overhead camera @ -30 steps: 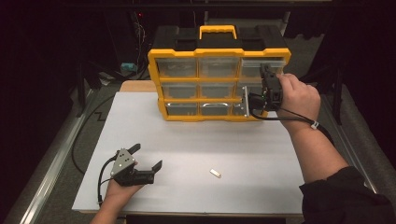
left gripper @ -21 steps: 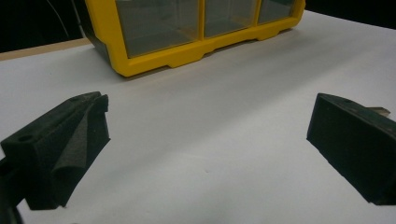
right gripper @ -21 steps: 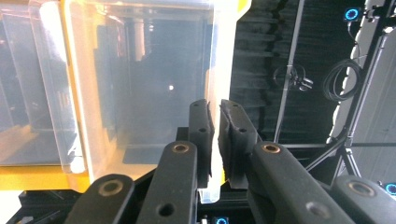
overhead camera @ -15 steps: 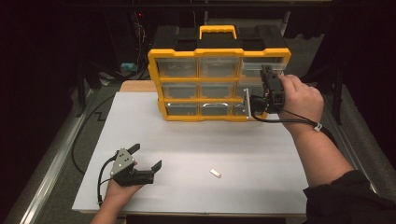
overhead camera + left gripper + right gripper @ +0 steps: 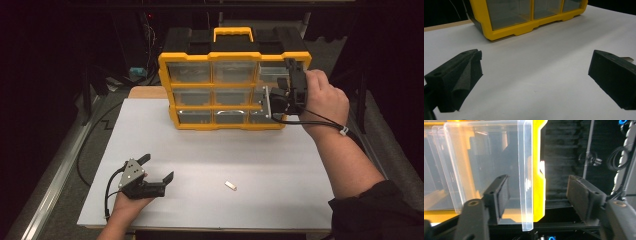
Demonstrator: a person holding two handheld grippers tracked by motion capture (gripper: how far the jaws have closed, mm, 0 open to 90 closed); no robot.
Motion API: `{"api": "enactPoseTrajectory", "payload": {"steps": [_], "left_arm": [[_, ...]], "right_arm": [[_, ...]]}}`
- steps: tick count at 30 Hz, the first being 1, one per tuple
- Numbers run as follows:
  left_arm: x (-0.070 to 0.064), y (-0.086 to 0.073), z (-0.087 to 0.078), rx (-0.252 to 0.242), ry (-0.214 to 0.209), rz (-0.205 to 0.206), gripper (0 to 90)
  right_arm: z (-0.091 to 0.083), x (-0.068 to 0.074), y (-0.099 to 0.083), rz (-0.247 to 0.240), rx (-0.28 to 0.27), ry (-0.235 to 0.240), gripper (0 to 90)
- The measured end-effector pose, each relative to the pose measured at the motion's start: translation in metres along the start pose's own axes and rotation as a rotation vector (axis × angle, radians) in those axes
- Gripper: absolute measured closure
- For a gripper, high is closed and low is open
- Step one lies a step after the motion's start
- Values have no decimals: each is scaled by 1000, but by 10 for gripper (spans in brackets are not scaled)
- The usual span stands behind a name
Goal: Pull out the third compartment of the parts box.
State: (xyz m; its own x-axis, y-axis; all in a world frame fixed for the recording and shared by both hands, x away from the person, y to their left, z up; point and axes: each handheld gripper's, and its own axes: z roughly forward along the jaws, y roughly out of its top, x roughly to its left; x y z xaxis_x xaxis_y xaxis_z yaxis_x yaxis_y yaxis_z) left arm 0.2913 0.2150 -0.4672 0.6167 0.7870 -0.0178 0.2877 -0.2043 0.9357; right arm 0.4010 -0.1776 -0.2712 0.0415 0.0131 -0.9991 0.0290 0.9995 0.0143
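A yellow organiser box (image 5: 216, 56) with clear plastic drawers and a black top stands at the back of the white table (image 5: 280, 165). My right gripper (image 5: 274, 95) is held sideways against the box's right column of drawers. In the right gripper view its jaws stand open (image 5: 540, 195) around the front lip of a clear drawer (image 5: 525, 177) and the yellow frame edge (image 5: 538, 170), without pressing on them. My left gripper (image 5: 159, 166) rests open on the table at the front left, nothing between its jaws (image 5: 534, 77).
A small white piece (image 5: 230, 185) lies on the table in front of centre, right of the left gripper; its tip peeks from behind the right jaw (image 5: 627, 59). Metal rails run along both table sides. The surroundings are dark.
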Motion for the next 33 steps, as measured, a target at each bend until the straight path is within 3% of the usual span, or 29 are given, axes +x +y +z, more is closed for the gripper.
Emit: {"api": "enactPoseTrajectory", "payload": {"steps": [4,9,14,22,33], "left_arm": [[0,0,-1,-8,0,2,2],[0,0,-1,-6,-1,3,2],[0,0,-1,-8,-2,3,2],[0,0,-1,-7,-3,4,2],[0,0,-1,-7,-4,5,2]], "right_arm": [[3,-1,2,-11,16,34,369],[5,-3,4,-23,37,84,504],[7,-5,1,-29,54,97,591],[7,-4,0,-34,62,95,700],[6,-1,0,-43,60,82,782]]}}
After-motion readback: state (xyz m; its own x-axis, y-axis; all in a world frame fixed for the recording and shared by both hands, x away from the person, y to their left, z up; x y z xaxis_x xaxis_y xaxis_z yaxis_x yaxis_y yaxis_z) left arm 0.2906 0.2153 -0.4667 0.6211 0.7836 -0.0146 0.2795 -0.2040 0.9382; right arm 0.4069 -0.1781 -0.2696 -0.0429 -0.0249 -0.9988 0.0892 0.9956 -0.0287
